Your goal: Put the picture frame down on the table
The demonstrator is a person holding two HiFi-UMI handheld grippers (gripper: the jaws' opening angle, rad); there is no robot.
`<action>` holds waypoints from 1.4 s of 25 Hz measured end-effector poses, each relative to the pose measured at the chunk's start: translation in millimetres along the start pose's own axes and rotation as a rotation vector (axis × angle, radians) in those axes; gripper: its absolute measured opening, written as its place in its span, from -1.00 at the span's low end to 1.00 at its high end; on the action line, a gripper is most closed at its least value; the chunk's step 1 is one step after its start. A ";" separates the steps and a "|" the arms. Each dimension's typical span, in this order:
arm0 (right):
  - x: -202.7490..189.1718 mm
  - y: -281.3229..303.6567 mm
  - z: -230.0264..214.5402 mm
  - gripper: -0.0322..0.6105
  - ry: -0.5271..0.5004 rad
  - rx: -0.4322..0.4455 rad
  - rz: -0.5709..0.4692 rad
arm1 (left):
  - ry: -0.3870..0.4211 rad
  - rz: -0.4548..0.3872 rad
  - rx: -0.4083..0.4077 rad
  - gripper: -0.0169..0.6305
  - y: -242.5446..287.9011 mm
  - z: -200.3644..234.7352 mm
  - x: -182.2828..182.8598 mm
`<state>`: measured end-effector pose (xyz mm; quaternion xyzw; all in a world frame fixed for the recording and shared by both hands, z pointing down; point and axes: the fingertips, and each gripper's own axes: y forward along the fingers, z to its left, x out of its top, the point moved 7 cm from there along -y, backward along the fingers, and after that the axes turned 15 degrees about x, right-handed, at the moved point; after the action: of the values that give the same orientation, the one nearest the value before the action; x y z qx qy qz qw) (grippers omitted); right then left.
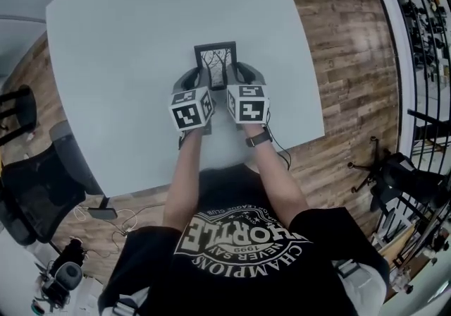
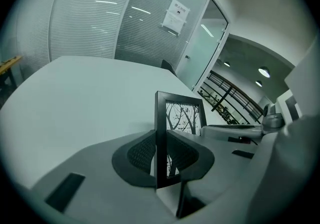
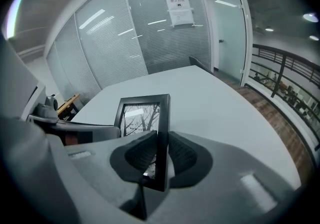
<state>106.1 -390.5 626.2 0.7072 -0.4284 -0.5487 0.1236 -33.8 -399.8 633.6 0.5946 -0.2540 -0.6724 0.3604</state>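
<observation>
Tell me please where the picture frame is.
The picture frame is centred in the head view over the table, clamped between the left gripper and right gripper.

I log, mid-frame in the head view: left gripper [image 1: 202, 79] and right gripper [image 1: 235, 79], grey shells, black ribbed pads [image 2: 140, 153], each with a white cube [image 1: 191, 109] bearing black square markers. Lower centre: black T-shirt [image 1: 239, 269], cream lettering, short sleeves. Black wrist strap [image 1: 258, 139]; thin black cable [image 1: 280, 152].

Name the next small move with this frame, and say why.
Probably lower both together until the picture frame rests on the table, then open. The left gripper and right gripper are each shut on a side edge, and the frame seems held above the tabletop.
</observation>
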 end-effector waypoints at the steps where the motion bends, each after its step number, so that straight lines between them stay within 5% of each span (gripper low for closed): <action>1: -1.0 3.8 -1.8 -0.69 0.006 0.001 0.004 | -0.001 0.006 0.001 -0.74 4.0 1.1 -0.2; 20: -22.4 62.2 -27.4 -0.68 0.079 -0.011 0.090 | -0.009 0.113 -0.002 -0.74 67.1 18.6 -14.2; 35: -4.7 26.1 -7.2 -0.68 -0.002 -0.032 0.000 | 0.007 -0.029 -0.042 -0.74 26.9 19.1 11.3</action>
<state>100.0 -404.9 648.7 0.7046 -0.4197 -0.5562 0.1345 -48.0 -426.8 650.4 0.5927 -0.2300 -0.6807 0.3641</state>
